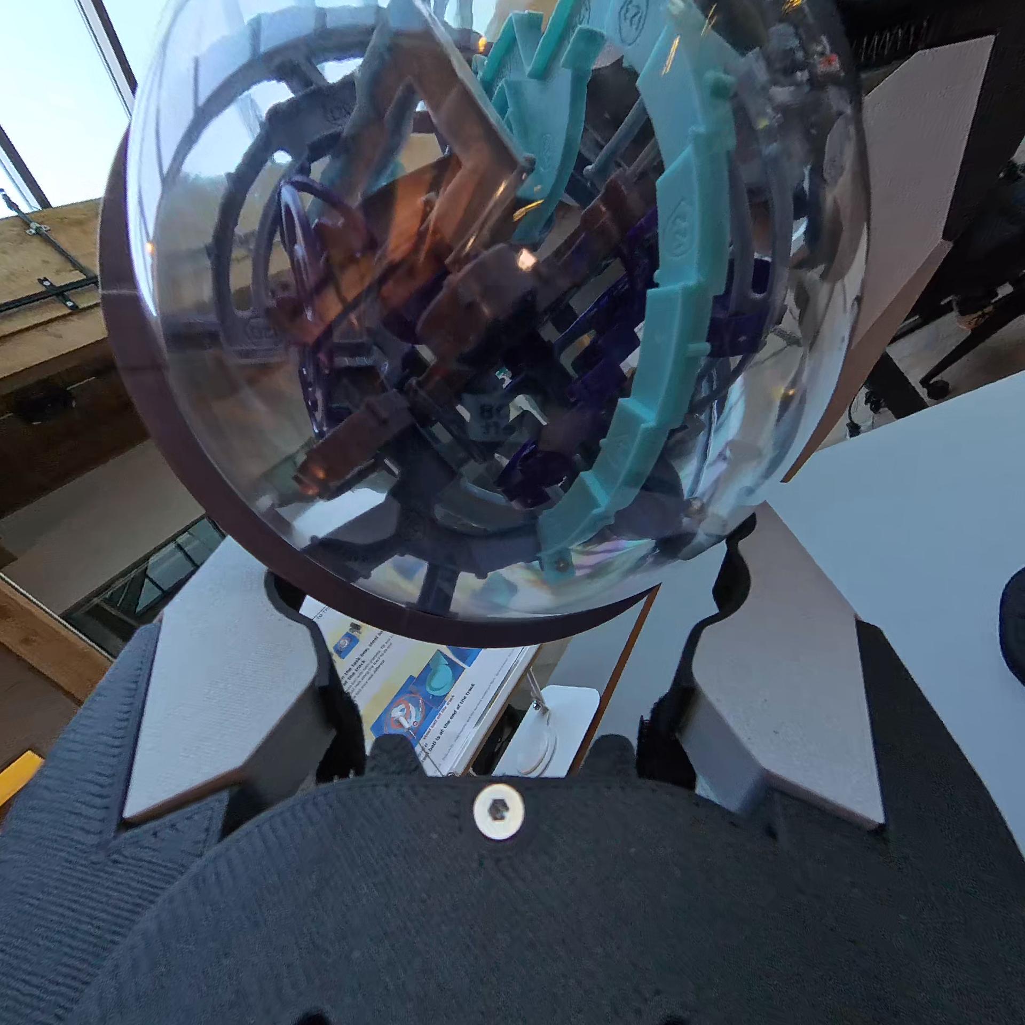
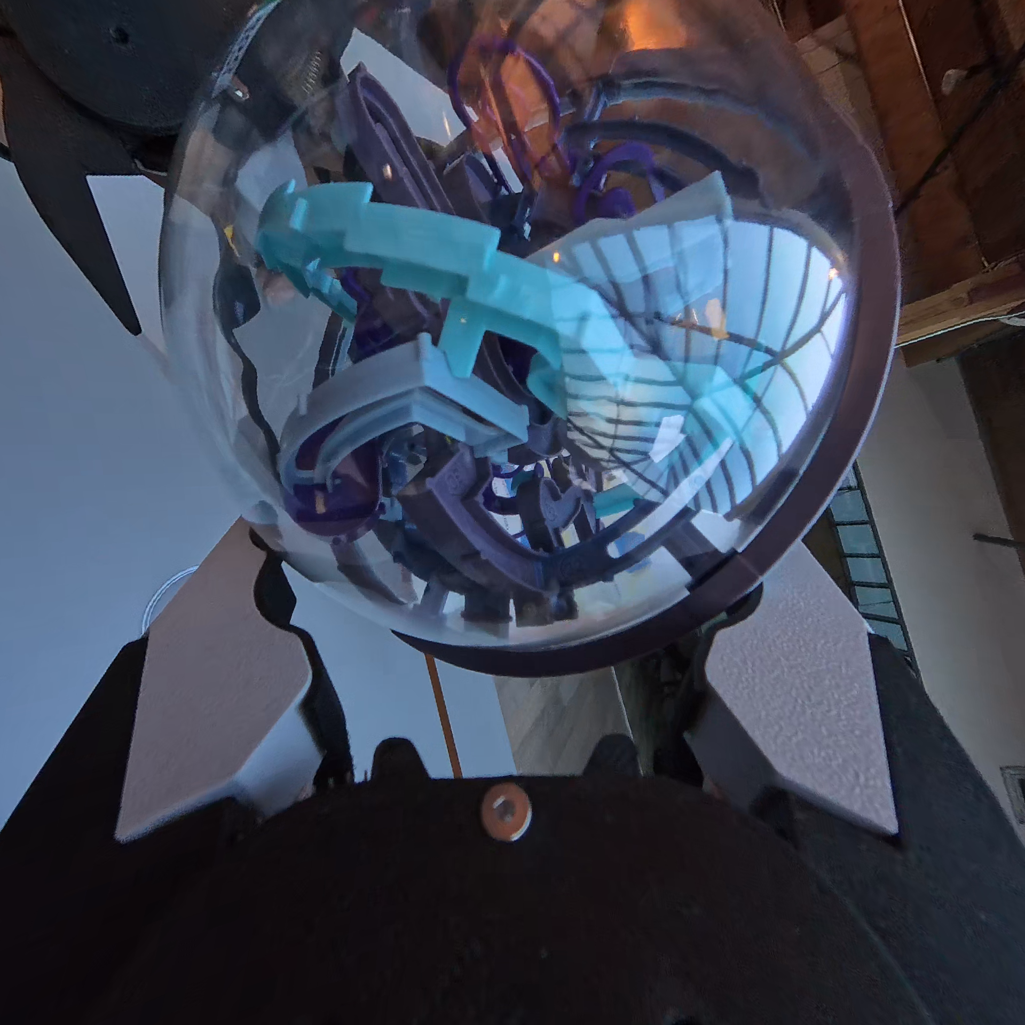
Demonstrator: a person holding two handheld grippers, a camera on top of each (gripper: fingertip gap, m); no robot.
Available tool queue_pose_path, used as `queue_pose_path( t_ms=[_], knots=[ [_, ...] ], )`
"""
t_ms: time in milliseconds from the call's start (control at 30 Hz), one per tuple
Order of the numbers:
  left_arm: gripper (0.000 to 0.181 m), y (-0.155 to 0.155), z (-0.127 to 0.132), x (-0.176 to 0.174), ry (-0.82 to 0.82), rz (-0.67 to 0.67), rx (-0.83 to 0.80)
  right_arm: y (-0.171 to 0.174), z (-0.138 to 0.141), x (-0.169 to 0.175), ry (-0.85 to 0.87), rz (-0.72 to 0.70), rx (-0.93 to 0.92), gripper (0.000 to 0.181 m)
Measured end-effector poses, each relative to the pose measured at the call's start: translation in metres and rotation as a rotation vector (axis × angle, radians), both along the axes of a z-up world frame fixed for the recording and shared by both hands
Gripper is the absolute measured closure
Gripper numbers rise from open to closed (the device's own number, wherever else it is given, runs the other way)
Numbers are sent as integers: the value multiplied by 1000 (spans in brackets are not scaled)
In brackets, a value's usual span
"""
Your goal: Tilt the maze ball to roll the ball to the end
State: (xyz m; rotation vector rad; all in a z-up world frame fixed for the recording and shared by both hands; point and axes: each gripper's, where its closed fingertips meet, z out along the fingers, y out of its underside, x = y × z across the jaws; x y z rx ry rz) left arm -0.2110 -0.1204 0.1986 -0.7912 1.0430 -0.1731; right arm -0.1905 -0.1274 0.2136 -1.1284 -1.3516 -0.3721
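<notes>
A: Where is the maze ball [image 1: 477,310]?

B: Lifted off the tabletop [image 1: 915,499], cradled against both grippers, dark seam ring tilted.

A: And the fingers?

B: The left gripper [image 1: 499,560] and right gripper [image 2: 505,577] spread wide, fingers pressing the shell's lower sides. The small ball cannot be made out.

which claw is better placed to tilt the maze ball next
Neither clearly: the left claw and right claw each cradle the maze ball between their fingers, so tilting likely needs both; the small ball isn't discernible.
</notes>
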Motion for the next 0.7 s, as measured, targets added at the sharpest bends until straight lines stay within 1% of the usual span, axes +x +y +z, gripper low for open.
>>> queue_pose_path(
  t_ms=[300, 700],
  knots=[
    [31, 2, -11, 5, -19, -29, -40, 2, -10, 4, -17, -21, -40, 23],
    [32, 5, -31, 8, -2, -29, -94, 6, -30, 7, 6, -11, -100, 23]
  ],
)
